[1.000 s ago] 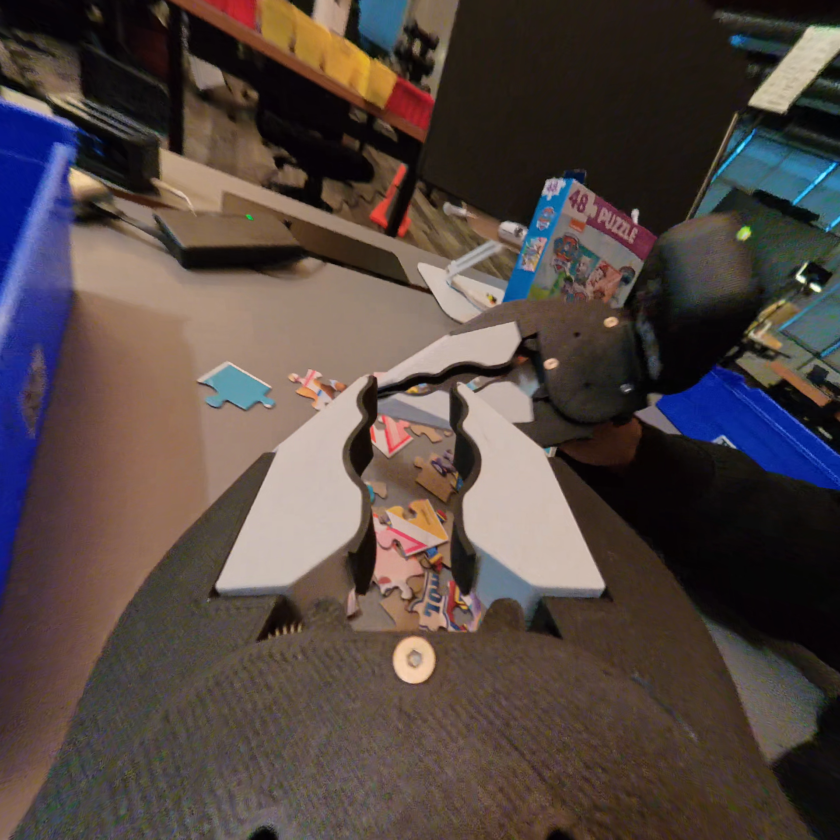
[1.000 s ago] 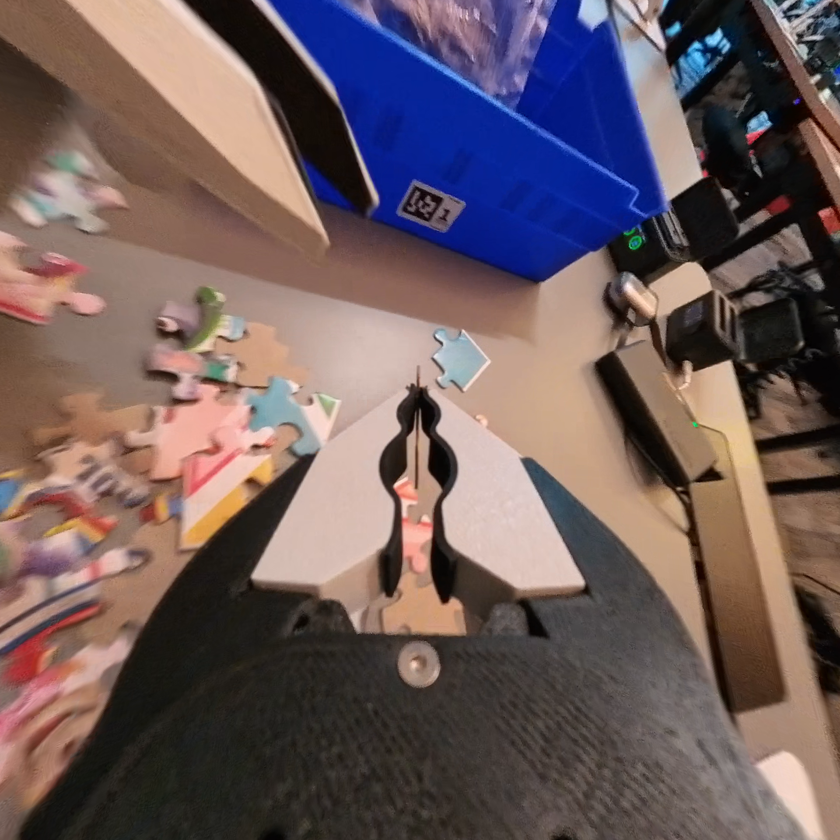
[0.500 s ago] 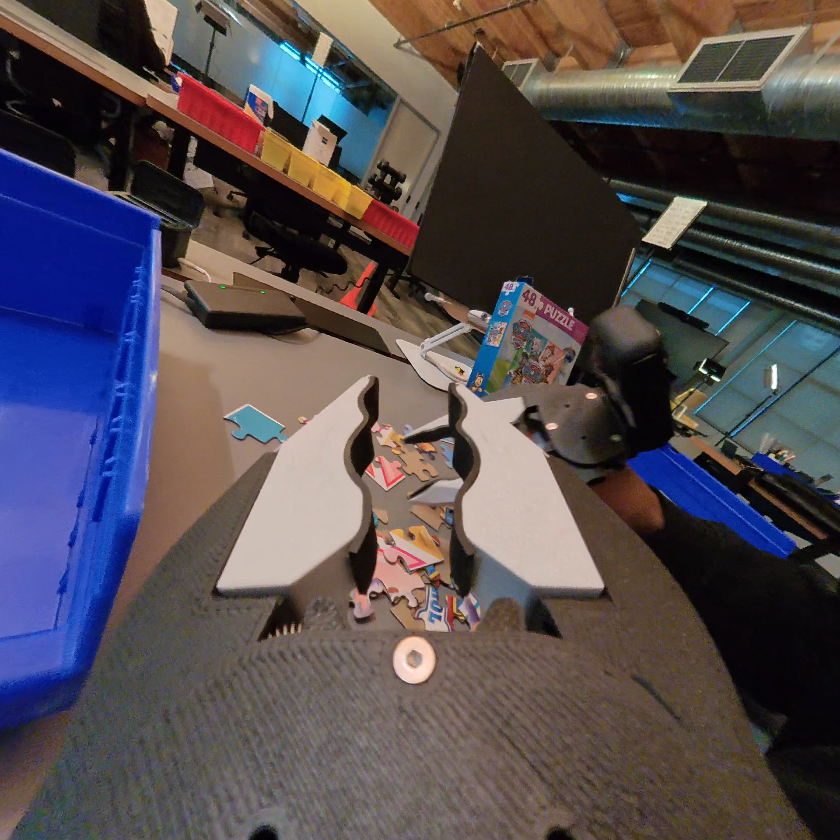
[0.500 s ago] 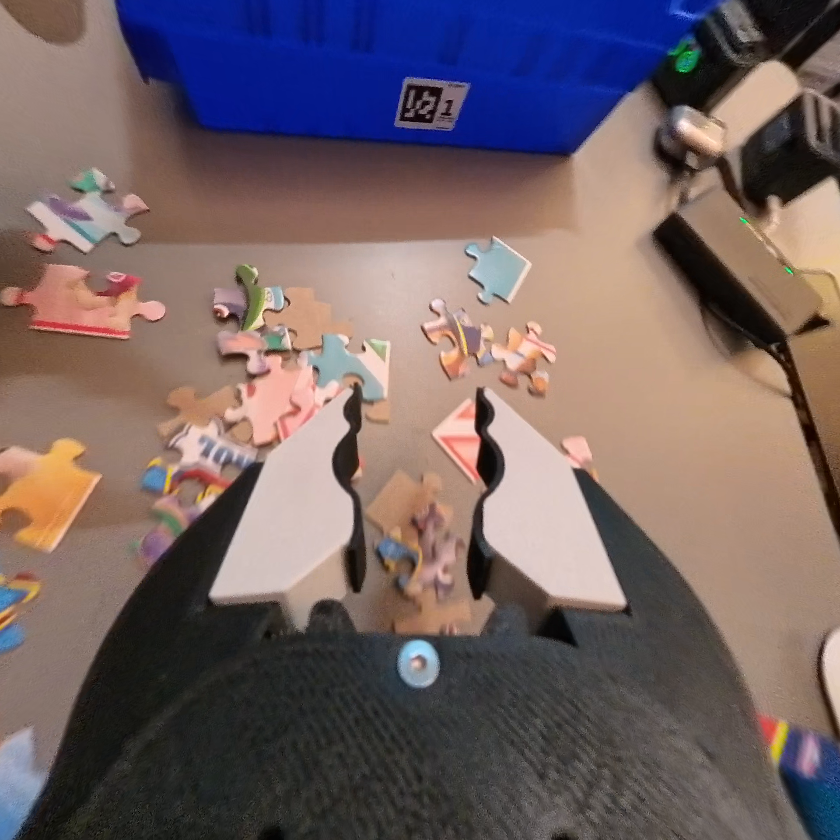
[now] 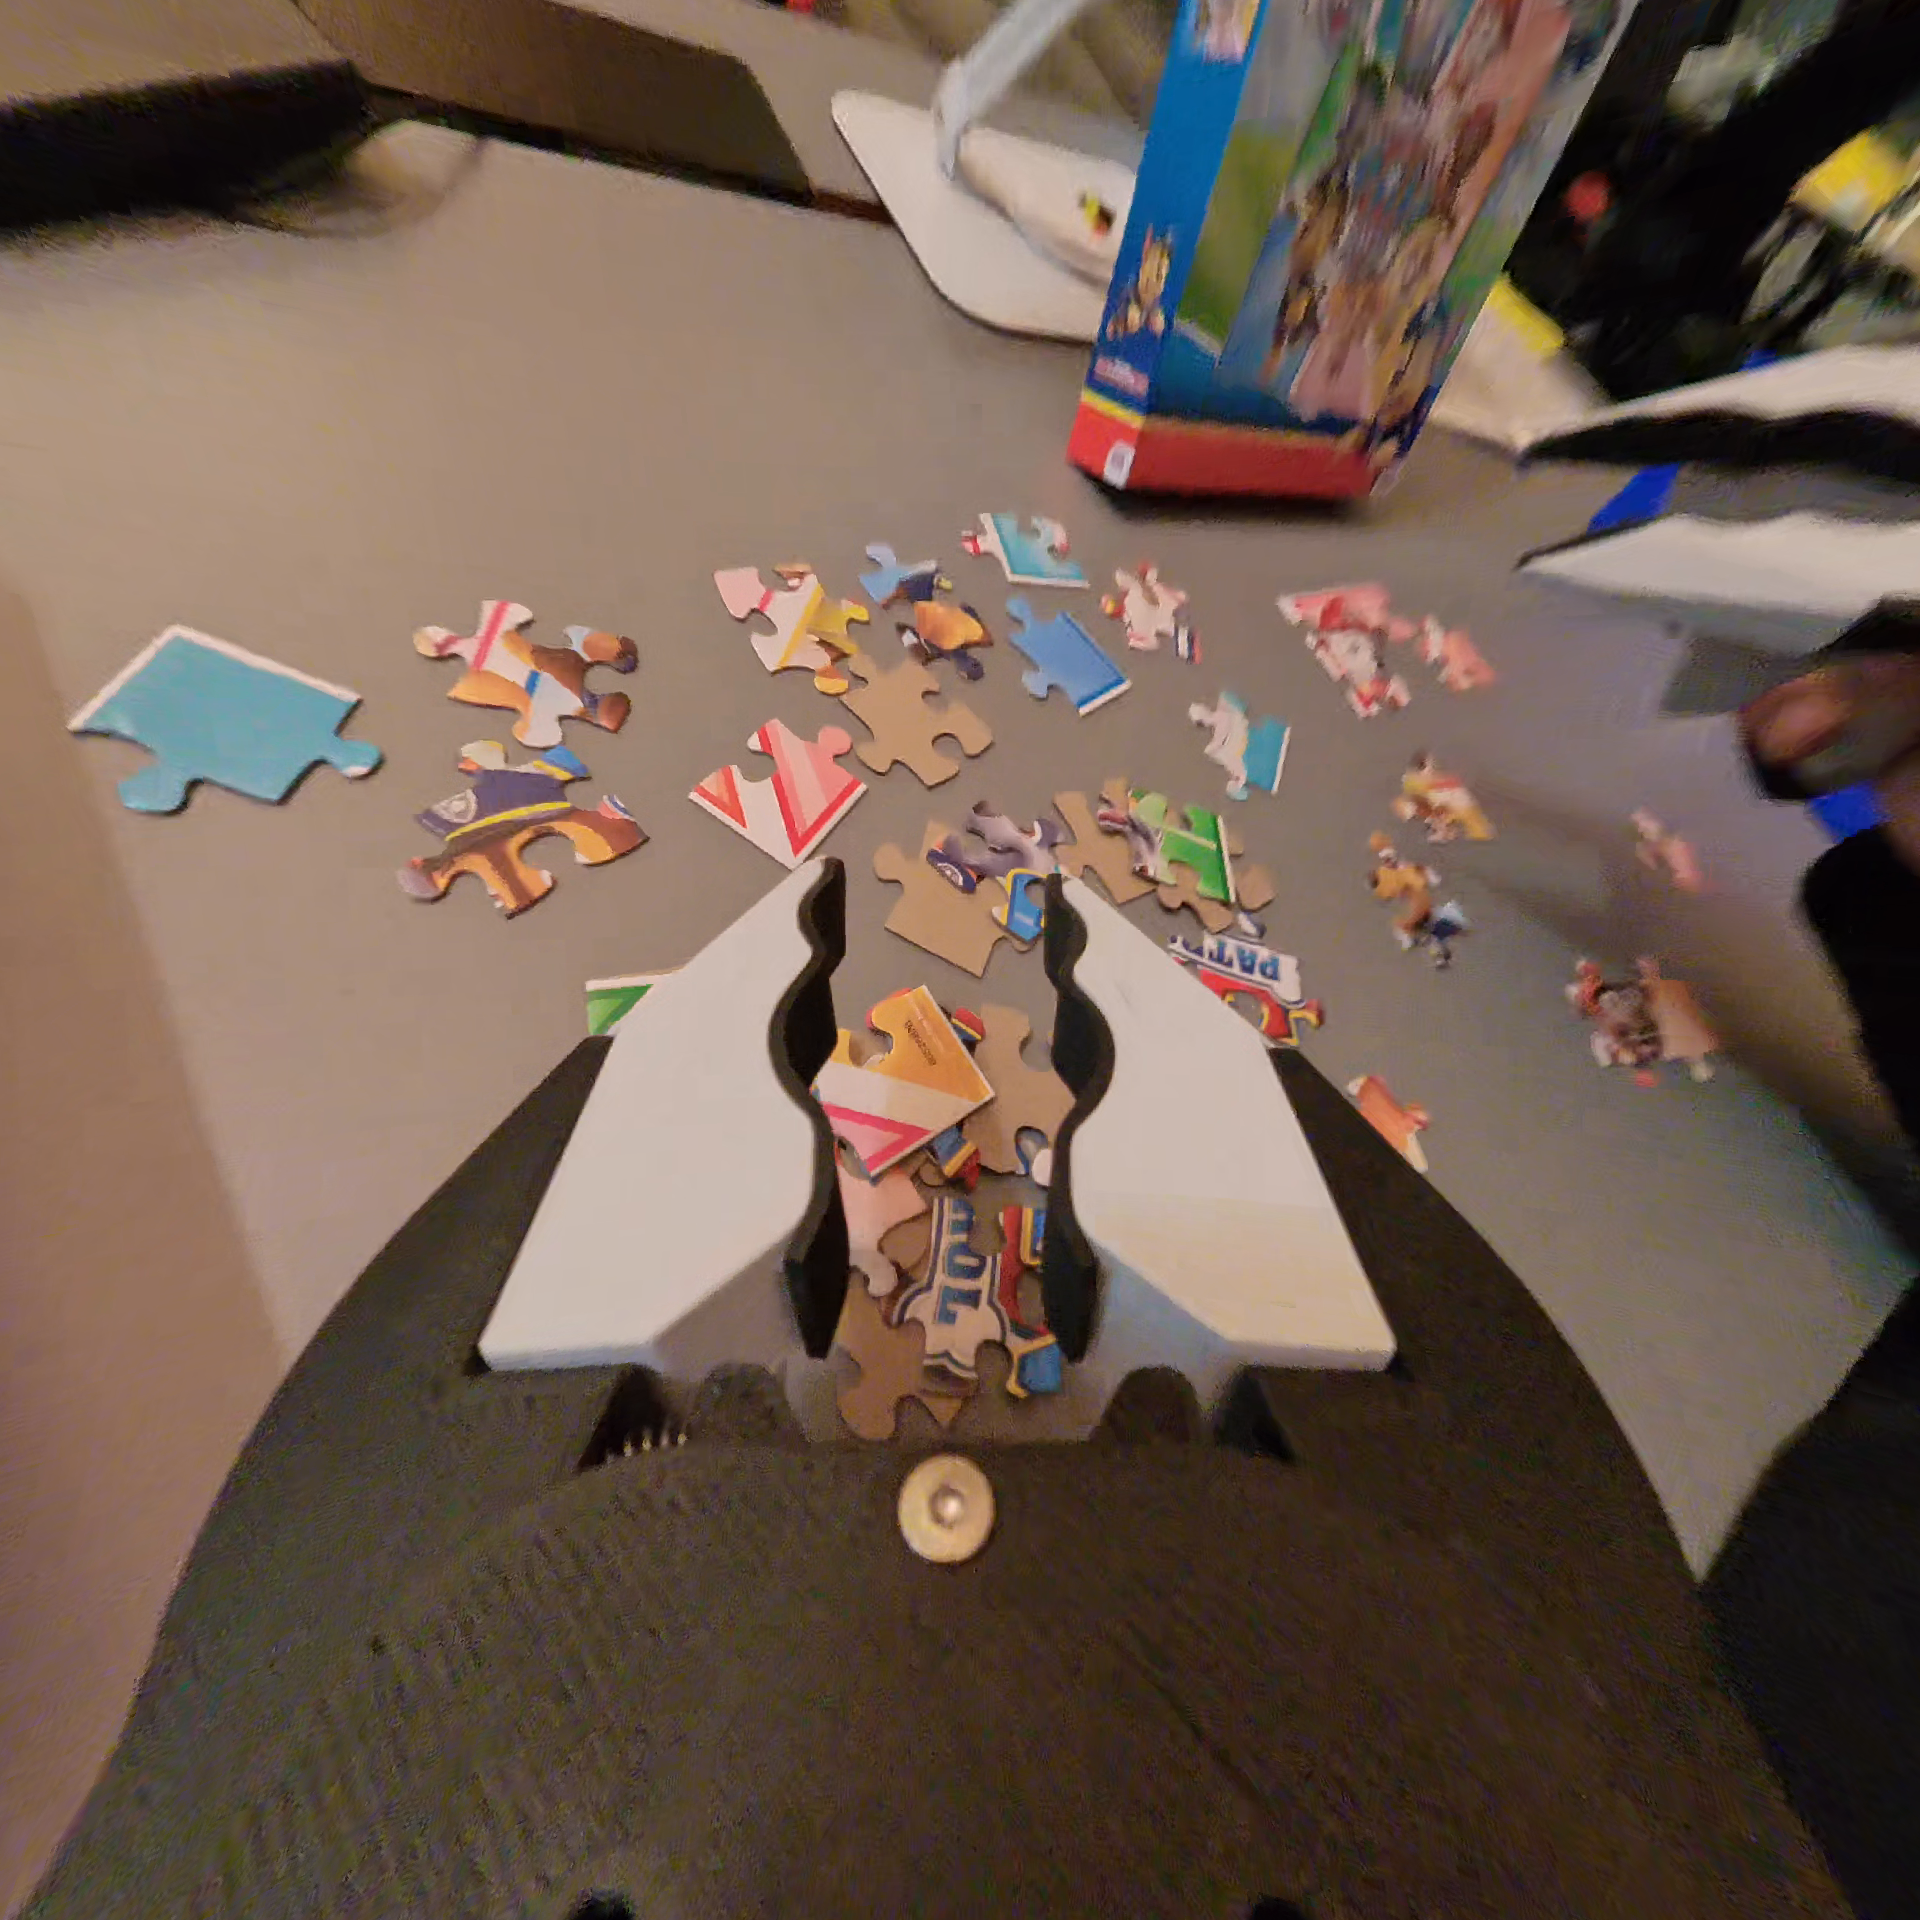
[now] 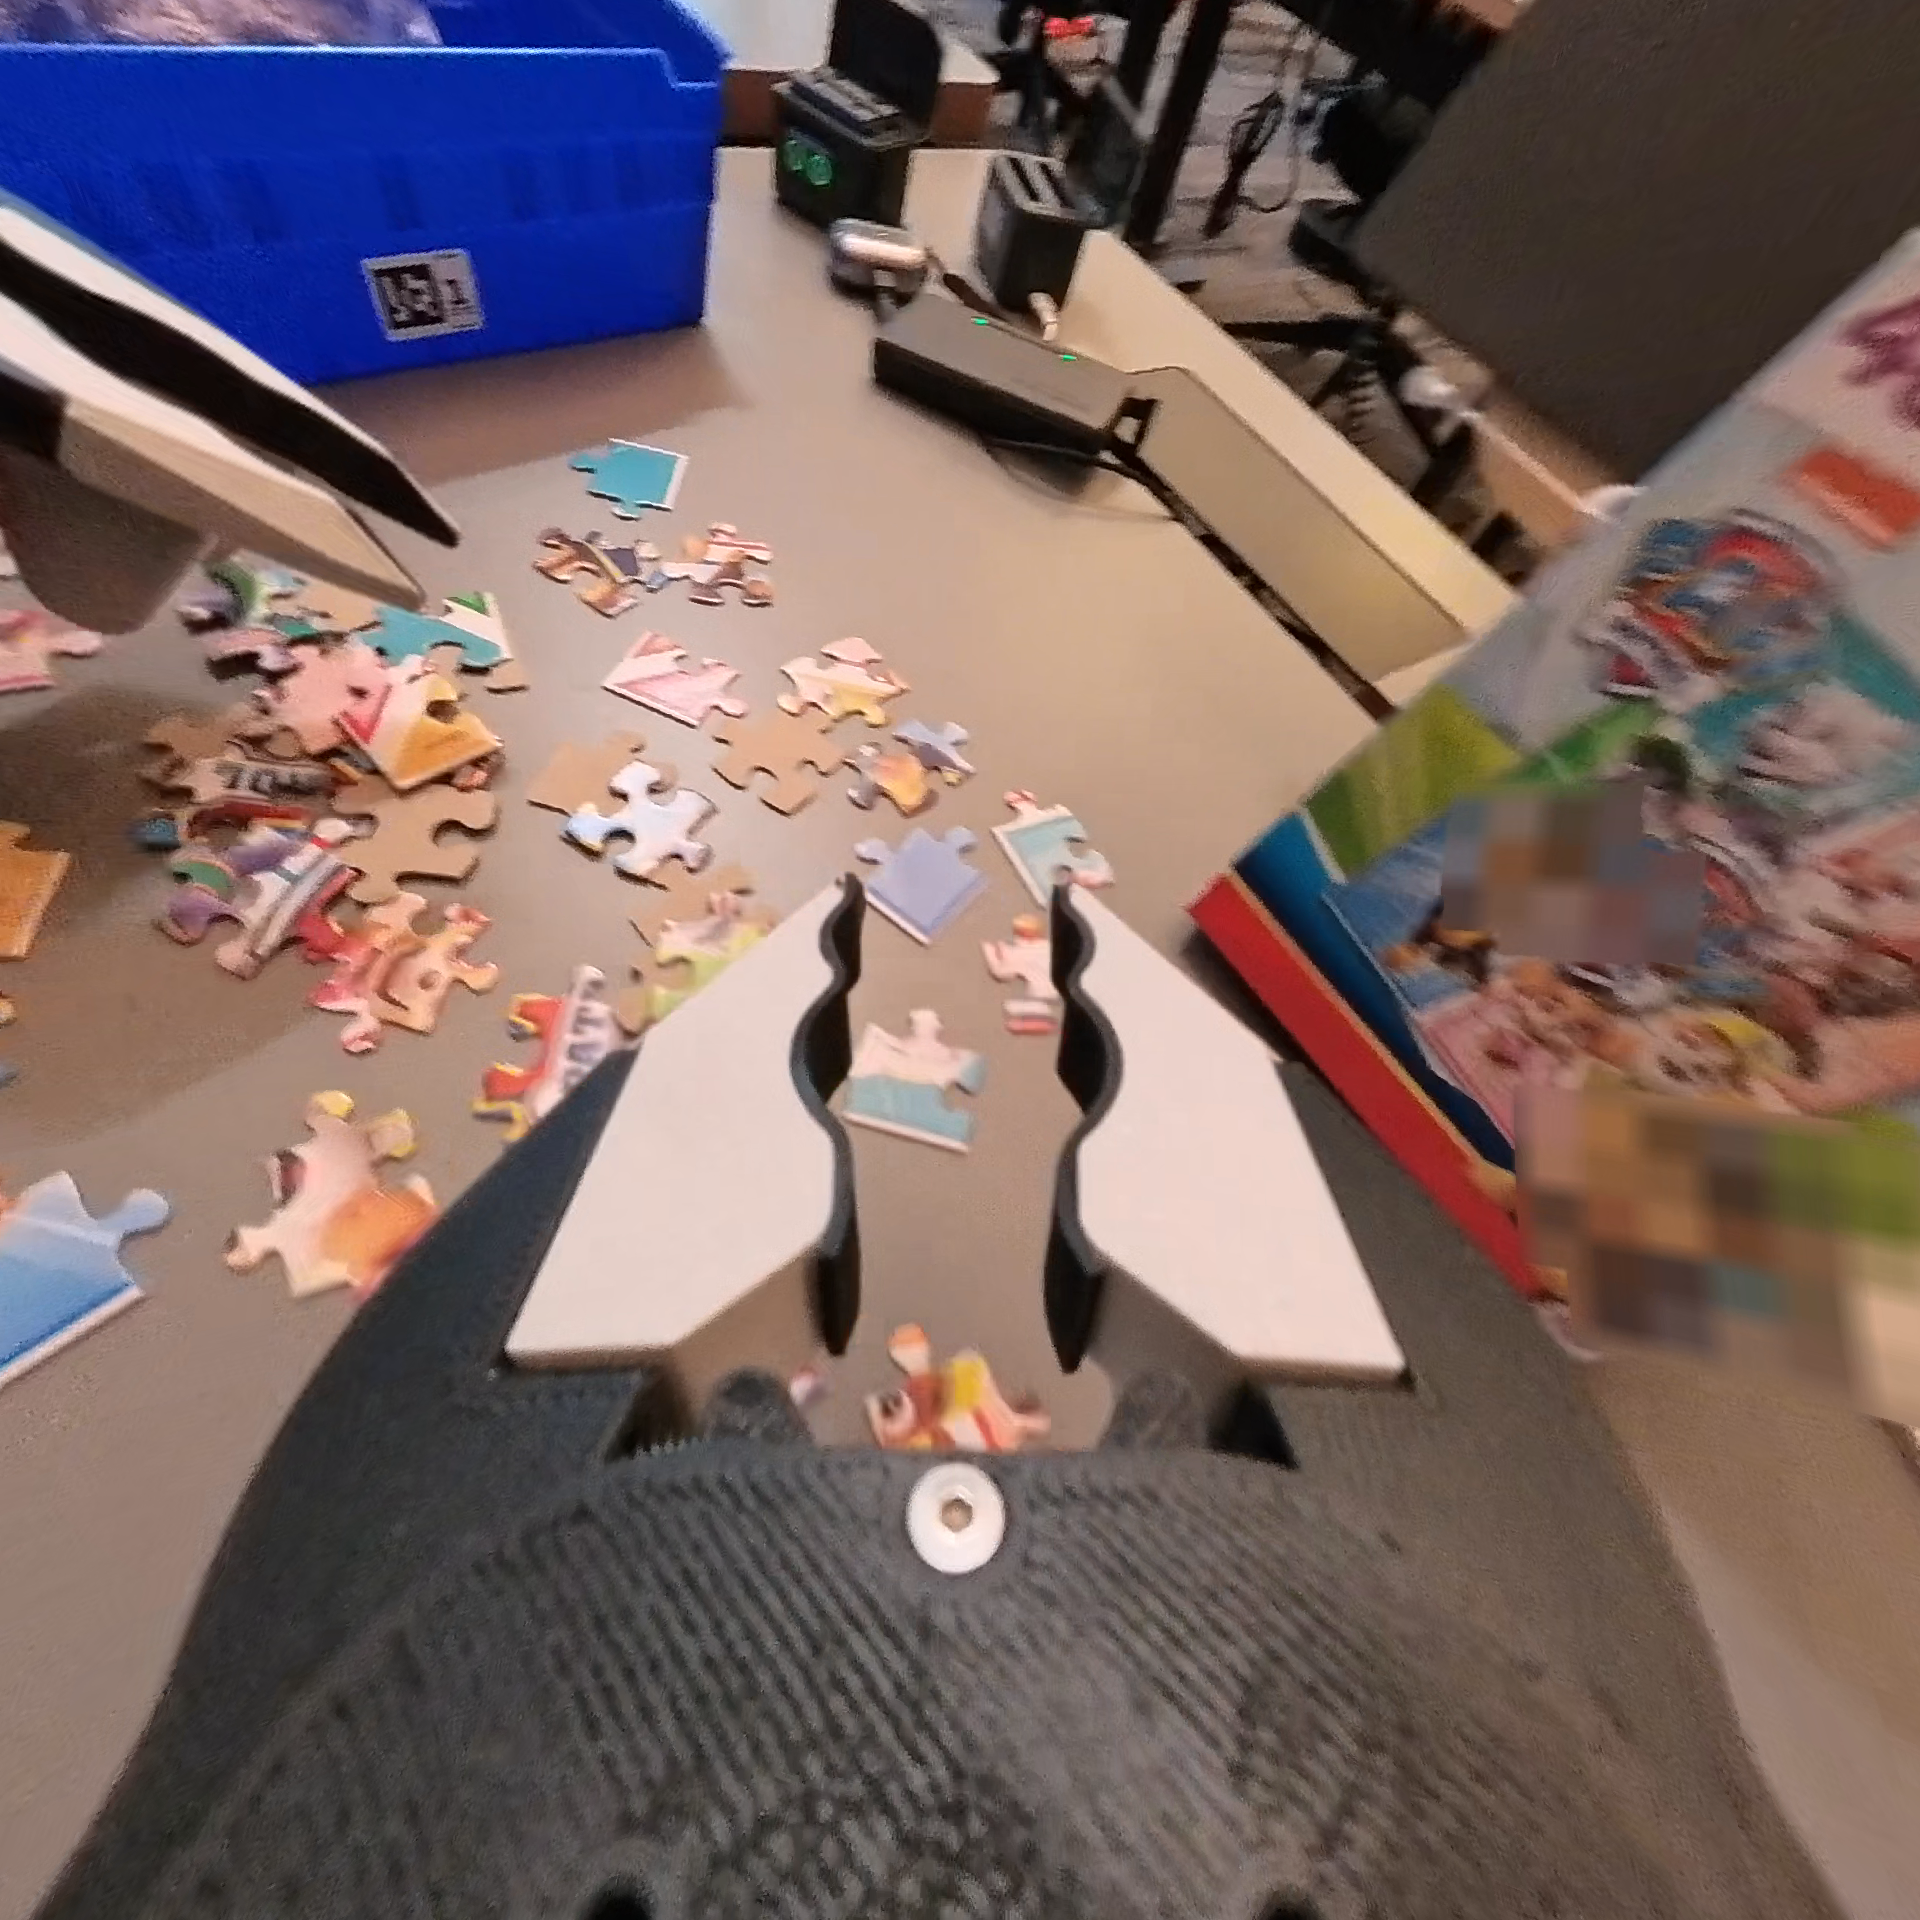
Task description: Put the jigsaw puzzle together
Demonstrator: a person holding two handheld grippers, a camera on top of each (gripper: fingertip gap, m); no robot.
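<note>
Many loose jigsaw pieces lie scattered on the grey table, some face down. My left gripper is open and hovers over a small heap of pieces; nothing is between its pads. It also shows in the right wrist view at the upper left. My right gripper is open over a few single pieces, next to the upright puzzle box. Its pads touch nothing. It shows blurred at the right edge of the left wrist view. The box also stands at the back there.
A blue bin with a square tag stands at the back left. A black power brick and chargers sit behind the pieces. A lone light blue piece lies far left. A white stand base sits behind the box.
My right gripper was shut a second ago, then opened and swung toward the puzzle box. My left gripper tipped up, then back down over the heap, its jaws a little wider.
</note>
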